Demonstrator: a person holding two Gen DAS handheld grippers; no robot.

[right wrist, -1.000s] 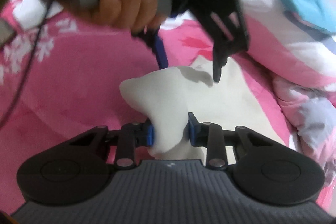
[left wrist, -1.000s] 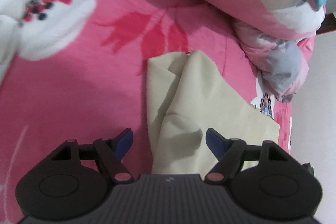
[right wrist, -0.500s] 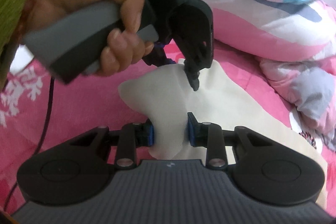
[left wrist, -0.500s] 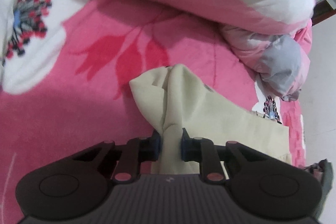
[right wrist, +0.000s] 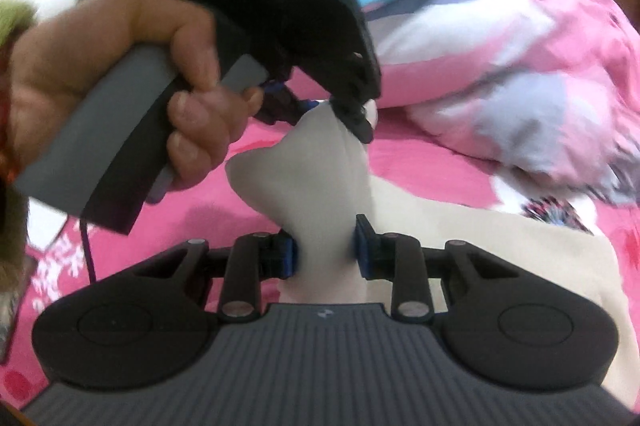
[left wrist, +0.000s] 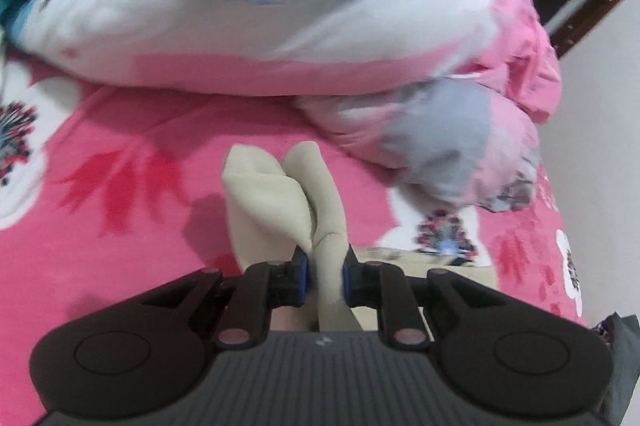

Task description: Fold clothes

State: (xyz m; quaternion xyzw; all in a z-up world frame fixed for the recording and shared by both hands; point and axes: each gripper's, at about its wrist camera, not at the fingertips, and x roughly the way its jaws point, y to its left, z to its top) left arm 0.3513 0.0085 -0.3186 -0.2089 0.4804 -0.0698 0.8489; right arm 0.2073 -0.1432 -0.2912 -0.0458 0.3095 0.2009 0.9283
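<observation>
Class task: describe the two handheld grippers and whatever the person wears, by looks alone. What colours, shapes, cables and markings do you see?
Each gripper, left gripper and right gripper, has black linkage arms, round side discs, a ribbed grey body with a small logo, and blue finger pads. The left one shows a grey handle, a dark cable, and a green fuzzy sleeve.

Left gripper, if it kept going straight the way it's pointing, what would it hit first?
The left gripper is already shut on the cream cloth, which bunches up directly ahead. Past that, probably the pink bedsheet, then the rolled duvet; depth is hard to judge.
</observation>
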